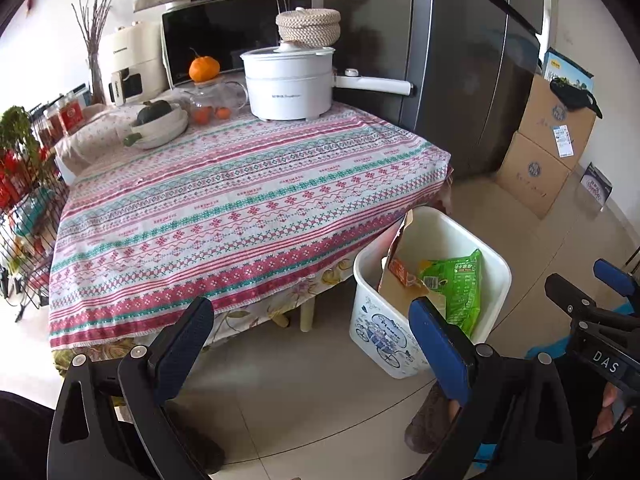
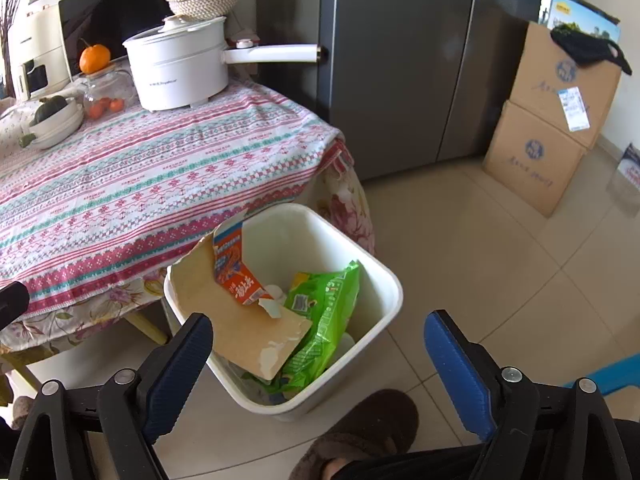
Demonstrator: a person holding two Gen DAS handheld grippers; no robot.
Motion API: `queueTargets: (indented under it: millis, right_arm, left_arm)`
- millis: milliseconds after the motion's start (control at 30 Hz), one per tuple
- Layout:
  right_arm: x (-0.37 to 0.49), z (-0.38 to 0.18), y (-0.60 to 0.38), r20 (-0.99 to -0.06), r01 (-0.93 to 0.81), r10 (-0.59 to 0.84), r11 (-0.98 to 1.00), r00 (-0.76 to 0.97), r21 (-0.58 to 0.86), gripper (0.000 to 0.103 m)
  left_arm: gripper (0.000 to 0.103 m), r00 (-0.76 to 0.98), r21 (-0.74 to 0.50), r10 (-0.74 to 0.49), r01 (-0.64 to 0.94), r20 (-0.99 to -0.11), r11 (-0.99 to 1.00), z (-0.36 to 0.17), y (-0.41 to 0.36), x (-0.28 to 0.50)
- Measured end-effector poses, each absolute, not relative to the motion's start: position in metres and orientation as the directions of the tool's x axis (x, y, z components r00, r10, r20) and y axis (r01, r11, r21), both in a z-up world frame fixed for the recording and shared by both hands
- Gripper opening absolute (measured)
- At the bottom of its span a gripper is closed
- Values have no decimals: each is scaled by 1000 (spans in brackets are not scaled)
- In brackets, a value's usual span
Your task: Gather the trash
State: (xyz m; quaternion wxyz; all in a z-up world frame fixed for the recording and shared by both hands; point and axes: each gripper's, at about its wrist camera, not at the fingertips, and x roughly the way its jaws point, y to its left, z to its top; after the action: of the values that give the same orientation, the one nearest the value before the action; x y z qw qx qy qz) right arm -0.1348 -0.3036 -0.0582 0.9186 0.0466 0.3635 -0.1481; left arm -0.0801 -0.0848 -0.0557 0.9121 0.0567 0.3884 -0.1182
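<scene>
A white trash bin (image 2: 384,280) stands on the floor by the table's corner; it also shows in the left wrist view (image 1: 496,268). Inside lie a torn cardboard box with an orange print (image 2: 232,268), a green snack bag (image 2: 324,320) and some white scraps. My right gripper (image 2: 318,340) is open and empty, just above the bin's near side. My left gripper (image 1: 312,332) is open and empty, above the floor in front of the table edge, left of the bin. The right gripper (image 1: 592,292) shows at the right edge of the left wrist view.
The table (image 1: 240,208) has a patterned cloth and carries a white electric pot (image 1: 288,80), a glass teapot with an orange on it (image 1: 212,96), a bowl (image 1: 160,128) and a microwave (image 1: 224,36). A grey fridge (image 2: 400,60), stacked cardboard boxes (image 2: 548,128) and a slippered foot (image 2: 360,432) are nearby.
</scene>
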Motion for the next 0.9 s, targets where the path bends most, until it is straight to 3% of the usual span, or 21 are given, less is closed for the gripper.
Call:
queueTargets:
  millis: [900]
  right_arm:
    - [-128,-67,-290,-687,273,-253,958,681,-81,91]
  left_arm:
    - [99,647,-13,-192,270,-738,963,-59,-87,-80]
